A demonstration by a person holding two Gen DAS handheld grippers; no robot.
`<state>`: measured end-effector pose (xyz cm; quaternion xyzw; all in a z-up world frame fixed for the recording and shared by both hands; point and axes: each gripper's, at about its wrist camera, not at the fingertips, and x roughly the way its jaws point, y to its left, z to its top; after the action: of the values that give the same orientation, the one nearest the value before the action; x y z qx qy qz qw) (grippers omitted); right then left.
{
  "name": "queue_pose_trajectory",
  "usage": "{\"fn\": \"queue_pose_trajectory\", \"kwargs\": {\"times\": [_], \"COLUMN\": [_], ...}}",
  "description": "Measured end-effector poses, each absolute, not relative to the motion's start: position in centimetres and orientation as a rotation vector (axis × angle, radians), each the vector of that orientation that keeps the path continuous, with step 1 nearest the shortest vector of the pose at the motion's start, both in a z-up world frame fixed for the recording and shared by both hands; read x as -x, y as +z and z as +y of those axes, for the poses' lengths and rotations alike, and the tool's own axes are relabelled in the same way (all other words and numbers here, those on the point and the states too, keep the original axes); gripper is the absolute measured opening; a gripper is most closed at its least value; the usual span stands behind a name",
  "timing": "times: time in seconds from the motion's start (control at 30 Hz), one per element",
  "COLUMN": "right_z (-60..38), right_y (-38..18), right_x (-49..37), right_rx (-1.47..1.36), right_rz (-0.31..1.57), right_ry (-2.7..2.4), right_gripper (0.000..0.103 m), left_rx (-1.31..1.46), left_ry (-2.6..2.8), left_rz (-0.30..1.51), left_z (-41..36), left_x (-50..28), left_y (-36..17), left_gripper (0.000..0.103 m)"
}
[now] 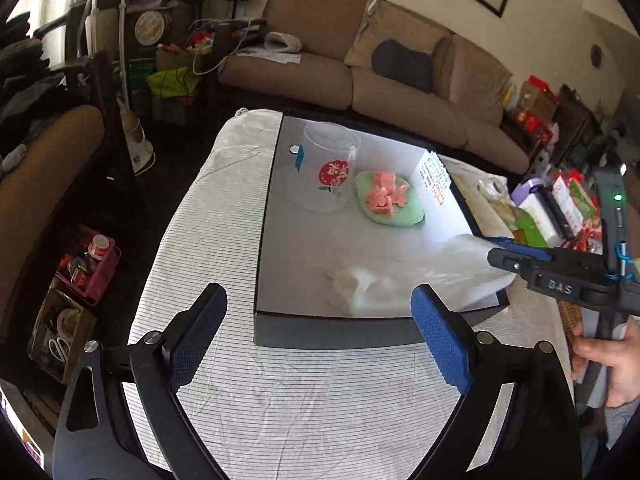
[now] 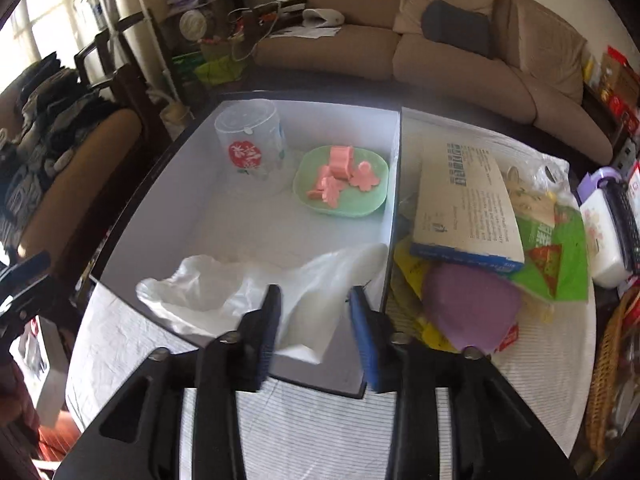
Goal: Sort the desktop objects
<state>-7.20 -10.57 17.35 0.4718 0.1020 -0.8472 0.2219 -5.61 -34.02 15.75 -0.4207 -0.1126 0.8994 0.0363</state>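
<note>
A shallow white-lined box (image 1: 272, 216) (image 2: 168, 184) sits on the striped tablecloth. In it are a clear plastic tub with a red label (image 1: 332, 168) (image 2: 250, 144), a green dish of pink pieces (image 1: 390, 200) (image 2: 342, 182) and a white plastic bag (image 1: 420, 276) (image 2: 224, 288) draped over the near right corner. My right gripper (image 2: 314, 298) is open, its fingers on either side of the bag's edge, not closed on it; it shows at the right in the left wrist view (image 1: 520, 260). My left gripper (image 1: 318, 300) is open and empty before the box's front wall.
Right of the box lie a printed carton (image 2: 468, 212), a purple pouch (image 2: 468, 304), green and yellow packets (image 2: 556, 256) and a white box with a comb (image 2: 608, 224). A wicker basket (image 2: 608, 380) stands at the far right. A sofa (image 1: 360, 68) is behind the table.
</note>
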Motion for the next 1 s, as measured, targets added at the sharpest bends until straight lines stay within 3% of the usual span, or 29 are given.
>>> {"fn": "queue_pose_trajectory", "kwargs": {"times": [0.03, 0.17, 0.53, 0.67, 0.93, 1.0], "right_z": [-10.6, -11.3, -12.6, -10.1, -3.7, -1.8], "right_y": [17.7, 19.4, 18.5, 19.3, 19.0, 19.1], "right_x": [7.1, 7.2, 10.0, 10.9, 9.9, 9.4], "right_rx": [-1.296, -1.217, -1.28, -1.324, -1.325, -1.313], "right_rz": [0.326, 0.451, 0.475, 0.24, 0.012, -0.038], "right_ry": [-2.345, -2.351, -2.152, -2.088, -2.11, -2.12], "right_gripper": [0.069, 0.068, 0.067, 0.067, 0.067, 0.067], "left_rx": [1.296, 1.286, 1.292, 1.294, 1.351, 1.334], "left_ry": [2.757, 2.743, 2.691, 2.655, 2.347, 2.327], "left_rz": [-0.337, -0.304, -0.305, -0.247, -0.19, -0.094], "left_z": [-33.6, -32.1, -31.8, -30.7, -23.7, -21.2], "left_x": [5.9, 6.2, 5.8, 7.1, 12.1, 12.1], "left_y": [15.7, 16.0, 15.2, 15.2, 13.9, 13.7], "left_gripper": [0.093, 0.093, 0.093, 0.093, 0.093, 0.093]}}
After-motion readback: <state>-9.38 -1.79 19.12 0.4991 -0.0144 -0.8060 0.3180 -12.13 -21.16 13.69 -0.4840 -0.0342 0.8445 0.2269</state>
